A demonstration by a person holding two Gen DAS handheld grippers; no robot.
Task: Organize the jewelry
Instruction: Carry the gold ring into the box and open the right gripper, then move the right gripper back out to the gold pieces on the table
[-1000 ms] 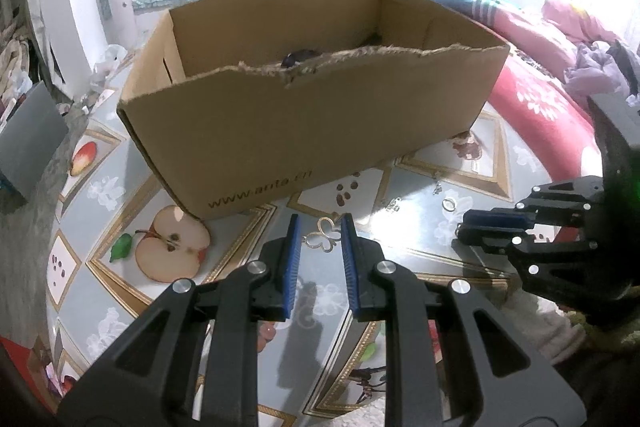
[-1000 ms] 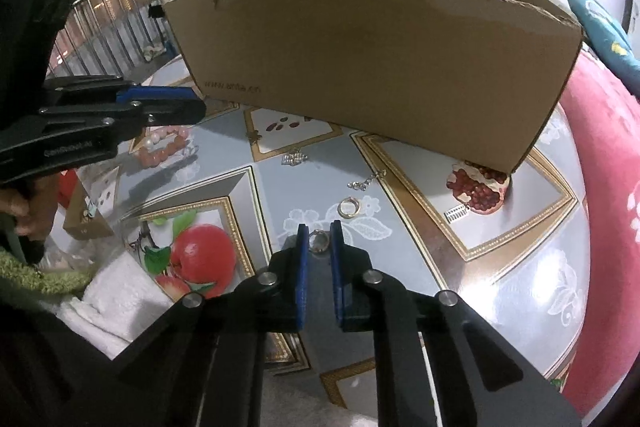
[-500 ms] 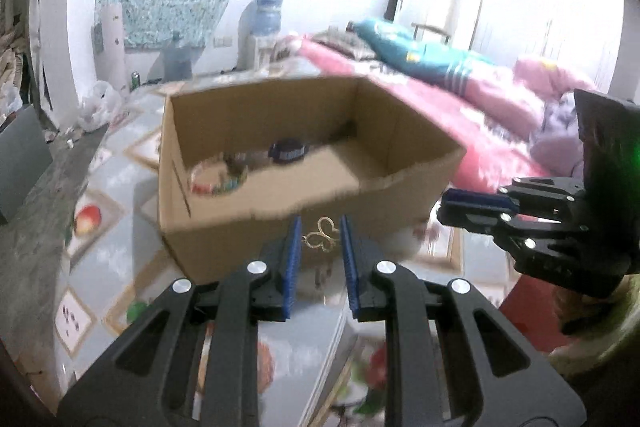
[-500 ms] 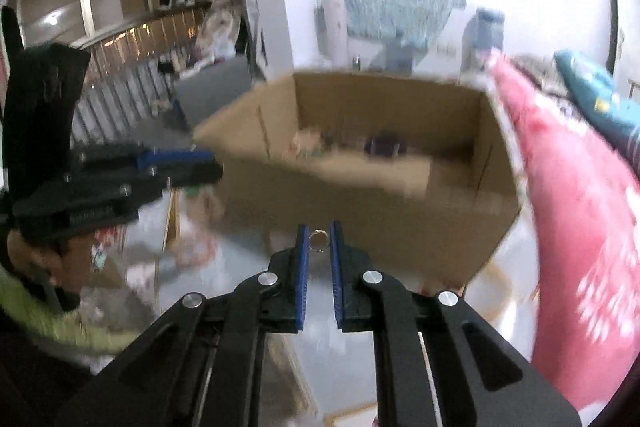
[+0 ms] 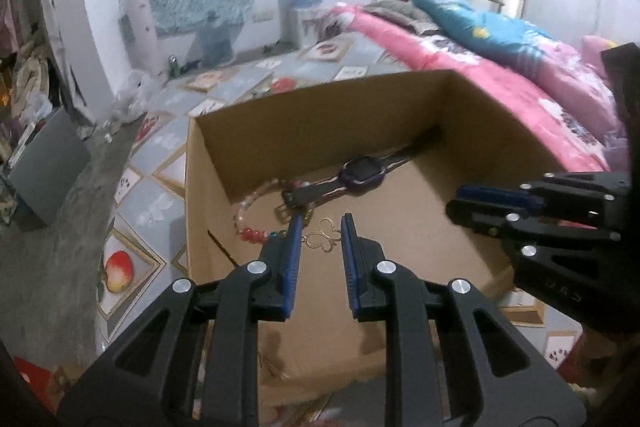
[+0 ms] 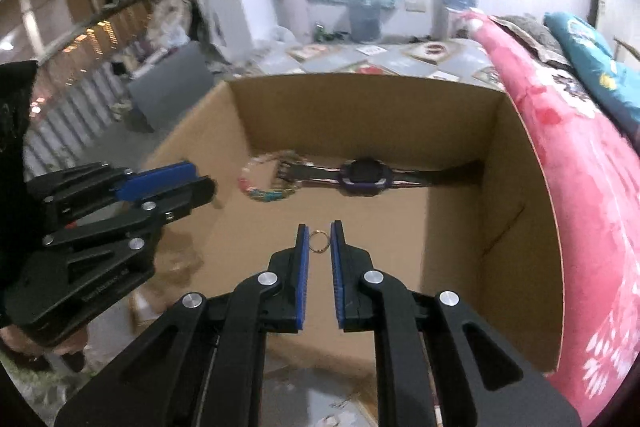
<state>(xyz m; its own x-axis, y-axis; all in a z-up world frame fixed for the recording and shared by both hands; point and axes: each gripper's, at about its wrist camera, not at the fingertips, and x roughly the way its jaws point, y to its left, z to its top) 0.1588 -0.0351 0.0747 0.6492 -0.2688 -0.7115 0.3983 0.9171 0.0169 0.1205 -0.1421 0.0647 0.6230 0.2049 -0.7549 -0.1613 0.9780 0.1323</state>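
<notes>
Both grippers now up off the floor mat, over the open brown cardboard box. Drop is next.
Left gripper: jaws slightly apart, gold butterfly pendant spanning them.
Right gripper: jaws just easing apart, small gold ring between, grip unclear.

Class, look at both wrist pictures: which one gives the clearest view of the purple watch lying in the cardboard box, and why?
The right wrist view: the purple watch lies unobstructed against the cardboard box's far wall, face and both straps visible. In the left wrist view the watch appears too, but at a slant, one strap end running into the shadowed corner.
</notes>
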